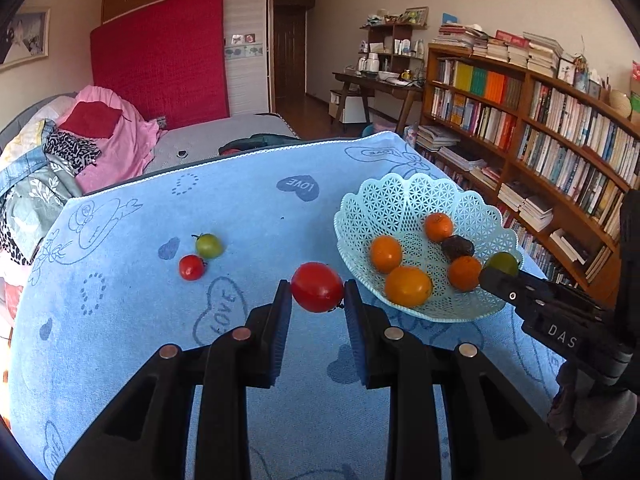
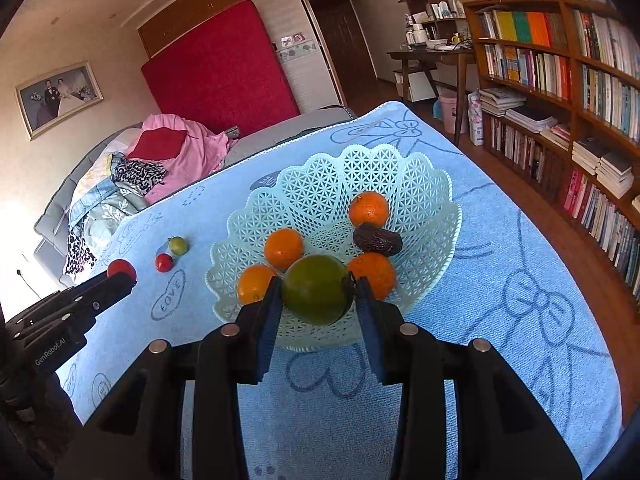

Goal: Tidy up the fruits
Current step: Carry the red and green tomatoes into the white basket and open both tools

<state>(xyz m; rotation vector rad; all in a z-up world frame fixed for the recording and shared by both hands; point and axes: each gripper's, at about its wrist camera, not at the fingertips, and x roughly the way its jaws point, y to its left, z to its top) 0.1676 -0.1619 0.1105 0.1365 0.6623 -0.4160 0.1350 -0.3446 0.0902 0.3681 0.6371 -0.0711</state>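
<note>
Four oranges (image 2: 283,248), one avocado (image 2: 377,239), two red tomatoes (image 1: 317,287), two green tomatoes (image 2: 316,289), one basket (image 2: 320,176).

Daylight fills the room evenly, and a blown-out white glare sits at the left edge of the right wrist view. Both pictures are sharp, with no motion blur. Fisheye distortion bends the bookshelf (image 1: 540,128) and the blue cloth (image 2: 520,280), and the corners fall to black. Shadows under the basket (image 1: 400,200) are soft.
</note>
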